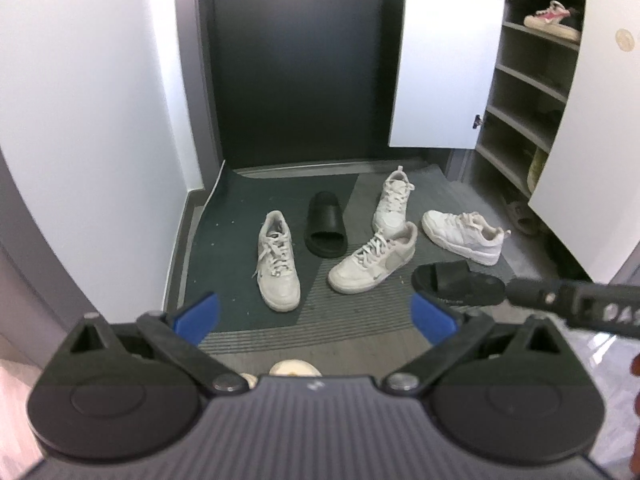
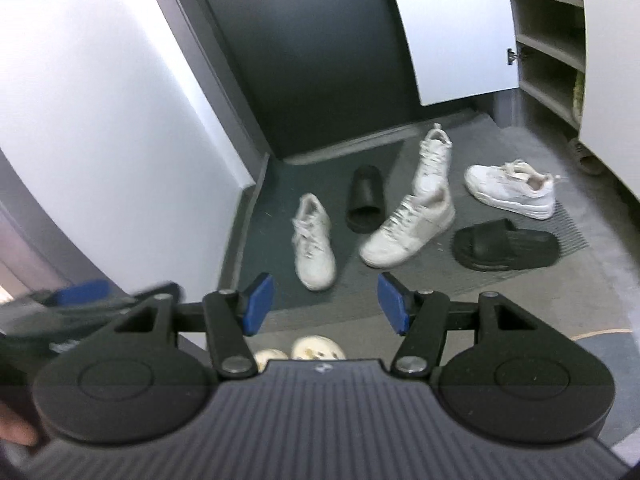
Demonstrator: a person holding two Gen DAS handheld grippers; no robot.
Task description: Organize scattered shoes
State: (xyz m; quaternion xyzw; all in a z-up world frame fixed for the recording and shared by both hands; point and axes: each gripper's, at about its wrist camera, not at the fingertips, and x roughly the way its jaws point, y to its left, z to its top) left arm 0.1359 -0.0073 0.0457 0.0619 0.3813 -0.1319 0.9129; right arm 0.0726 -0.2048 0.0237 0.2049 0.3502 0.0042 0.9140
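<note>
Both tools [image 1: 316, 318] [image 2: 326, 304] gape empty; cabinet [image 1: 532, 92] (doors open) shelves one sneaker [image 1: 554, 20].

The left hand-held gripper [image 1: 314, 316] points steeply down toward the floor, its blue fingers [image 1: 200, 316] spread wide with nothing between them. The right hand-held gripper [image 2: 326, 304] tilts down likewise, its blue fingers [image 2: 260, 302] partly apart and empty.

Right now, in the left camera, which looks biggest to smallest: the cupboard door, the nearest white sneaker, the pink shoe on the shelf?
1. Cupboard door, by far.
2. Nearest white sneaker.
3. Pink shoe, though it sits farther away, so its real size may match the sneaker's.
</note>
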